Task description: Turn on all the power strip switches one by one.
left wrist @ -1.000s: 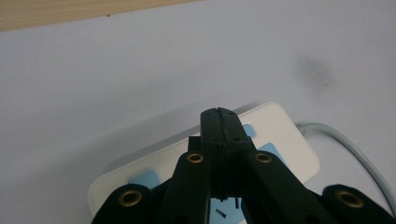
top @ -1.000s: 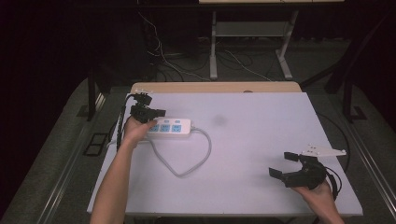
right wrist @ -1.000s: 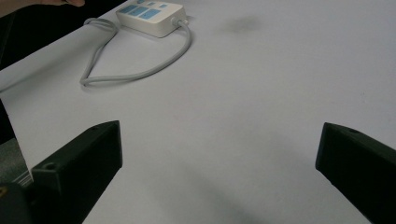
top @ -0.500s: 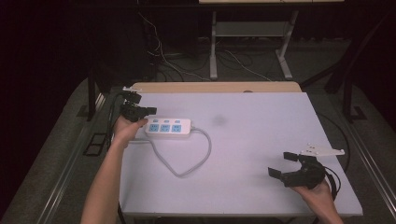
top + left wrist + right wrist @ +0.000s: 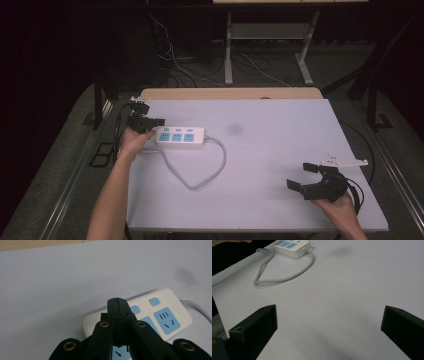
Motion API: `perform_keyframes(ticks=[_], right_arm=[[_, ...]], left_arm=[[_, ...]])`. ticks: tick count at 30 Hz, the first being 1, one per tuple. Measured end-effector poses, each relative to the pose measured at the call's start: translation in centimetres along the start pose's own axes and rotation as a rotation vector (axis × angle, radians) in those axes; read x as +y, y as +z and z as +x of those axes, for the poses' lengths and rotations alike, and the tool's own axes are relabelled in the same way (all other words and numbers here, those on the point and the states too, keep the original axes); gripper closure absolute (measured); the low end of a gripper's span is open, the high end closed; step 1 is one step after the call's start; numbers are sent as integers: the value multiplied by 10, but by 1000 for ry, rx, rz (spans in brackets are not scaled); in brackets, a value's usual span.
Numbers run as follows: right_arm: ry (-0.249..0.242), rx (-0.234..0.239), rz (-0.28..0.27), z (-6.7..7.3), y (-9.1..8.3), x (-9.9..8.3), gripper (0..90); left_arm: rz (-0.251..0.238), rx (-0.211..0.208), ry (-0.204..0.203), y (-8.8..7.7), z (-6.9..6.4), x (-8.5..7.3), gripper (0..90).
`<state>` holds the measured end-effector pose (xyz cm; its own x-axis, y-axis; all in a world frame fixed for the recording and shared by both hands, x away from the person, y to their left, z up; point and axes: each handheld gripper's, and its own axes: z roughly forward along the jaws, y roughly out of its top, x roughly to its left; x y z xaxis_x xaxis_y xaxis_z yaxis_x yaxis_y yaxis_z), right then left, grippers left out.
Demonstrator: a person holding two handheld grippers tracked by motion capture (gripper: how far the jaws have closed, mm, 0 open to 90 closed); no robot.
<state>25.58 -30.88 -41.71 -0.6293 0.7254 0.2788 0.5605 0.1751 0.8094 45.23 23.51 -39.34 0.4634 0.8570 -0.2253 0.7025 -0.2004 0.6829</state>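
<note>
At the lower right of the high view, the right gripper rests low over the white table with its two black jaws spread wide and nothing between them; bare tabletop lies ahead of it. Farther up, one grey cable loops across the table and runs into the right end of the one white plastic power strip with three blue sockets, which lies flat at centre left. The left gripper sits just at the strip's left end, its jaws pressed together and empty. Compared with a second ago, the left hand has shifted left, off the strip's top; the right gripper has not moved
</note>
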Motion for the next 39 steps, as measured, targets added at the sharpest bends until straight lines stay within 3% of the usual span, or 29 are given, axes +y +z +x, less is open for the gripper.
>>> perform_keyframes(ticks=[14, 23, 39], right_arm=[[8, 8, -2, -1, 0, 0, 4], [7, 13, -2, -1, 0, 0, 4], [2, 24, 4, -2, 1, 0, 5]], left_arm=[[75, 39, 26, 21, -3, -4, 899], [72, 38, 9, 22, -1, -4, 900], [65, -7, -38, 23, 7, -7, 900]])
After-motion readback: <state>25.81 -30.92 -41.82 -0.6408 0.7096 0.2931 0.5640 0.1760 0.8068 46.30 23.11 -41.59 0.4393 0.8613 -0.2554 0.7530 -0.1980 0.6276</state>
